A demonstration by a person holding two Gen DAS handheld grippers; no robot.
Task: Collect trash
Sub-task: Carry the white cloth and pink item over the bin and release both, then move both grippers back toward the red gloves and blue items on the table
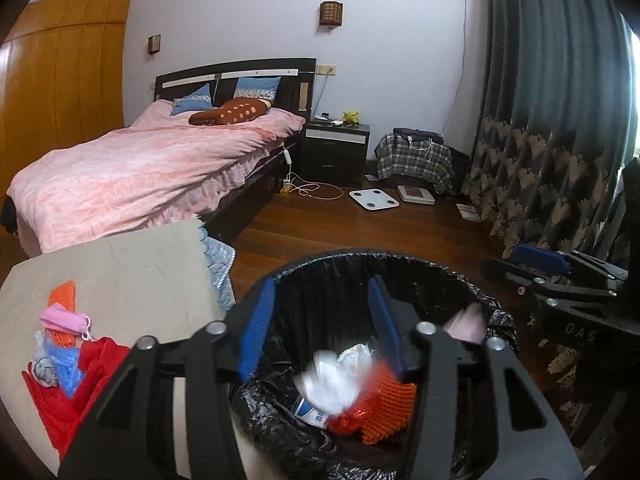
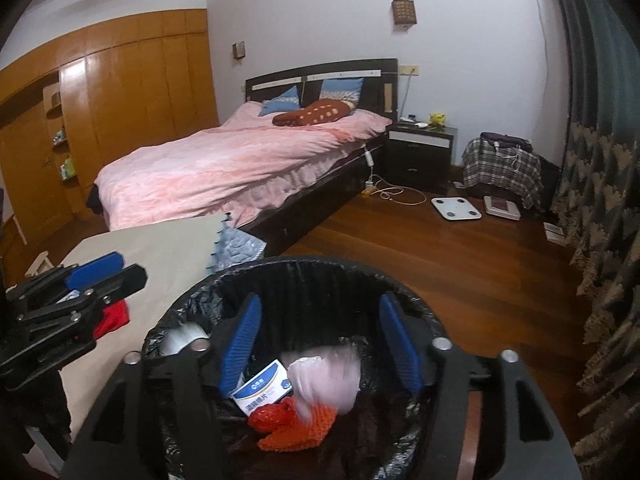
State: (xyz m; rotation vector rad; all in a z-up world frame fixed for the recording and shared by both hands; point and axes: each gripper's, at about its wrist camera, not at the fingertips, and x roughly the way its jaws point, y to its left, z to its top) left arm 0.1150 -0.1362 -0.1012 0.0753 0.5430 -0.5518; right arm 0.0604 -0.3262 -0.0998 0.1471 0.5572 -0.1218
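inside, the bin (image 2: 304,268) holds orange mesh (image 2: 298,430) and a box (image 2: 262,386).

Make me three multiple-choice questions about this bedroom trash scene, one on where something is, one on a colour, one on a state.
1. Where does the white scale lie?
A. on the wooden floor
B. on the bed
C. in the trash bin

2. What colour is the bin liner?
A. white
B. black
C. green

3. How is the right claw over the trash bin?
A. shut on a box
B. shut on cloth
C. open, holding nothing

Answers: 1 A, it lies flat on the floor near the nightstand. 2 B, black plastic folds over the rim. 3 C, its blue pads stand apart, and a blurred pale wad lies among the trash below.
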